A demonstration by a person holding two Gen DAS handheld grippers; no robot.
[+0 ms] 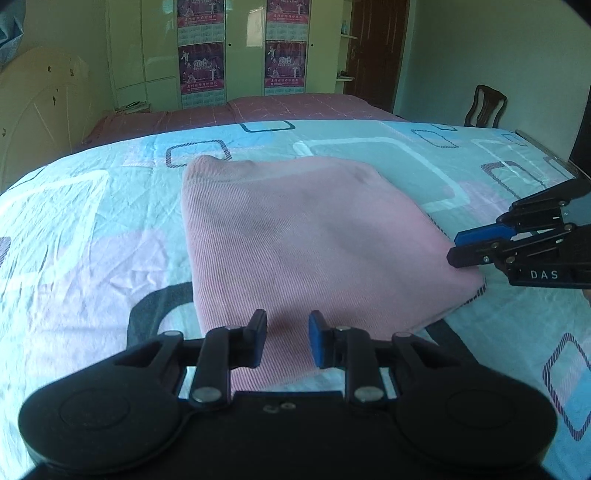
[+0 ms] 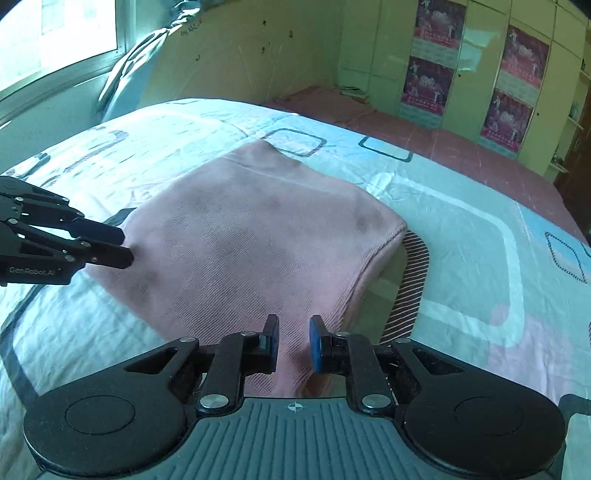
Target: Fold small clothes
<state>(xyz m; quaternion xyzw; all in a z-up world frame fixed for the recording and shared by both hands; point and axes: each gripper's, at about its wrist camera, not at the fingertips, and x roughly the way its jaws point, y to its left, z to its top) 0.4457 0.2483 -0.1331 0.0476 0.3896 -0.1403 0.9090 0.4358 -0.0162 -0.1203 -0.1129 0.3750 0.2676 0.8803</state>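
Holding the near edge of a pink garment [image 1: 295, 236] at two corners, the left gripper [image 1: 287, 341] and the right gripper [image 2: 293, 343] each have a fold of cloth rising between their blue pads, the fingers drawn close and apparently pinching it; the garment lies part-folded on the patterned bedsheet [image 1: 92, 229], its far edge resting flat. Risk one: the fabric is thin and slack, so a shallow pinch could let a corner slide out as the hands travel, dropping one side and skewing the fold. Risk two: if the two hands move unevenly, the edge between them would sag or twist, leaving creases. Risk three: the striped underlayer [image 2: 410, 280] peeping out at the right edge suggests the layers are not aligned; carrying on would likely bury that offset. The right wrist view alone shows that striped strip clearly, a window [image 2: 66, 33] and bedding piled by the headboard. The left wrist view alone shows the chair [image 1: 485, 105], the brown door [image 1: 380, 51] and the right gripper's side profile against the garment's corner.
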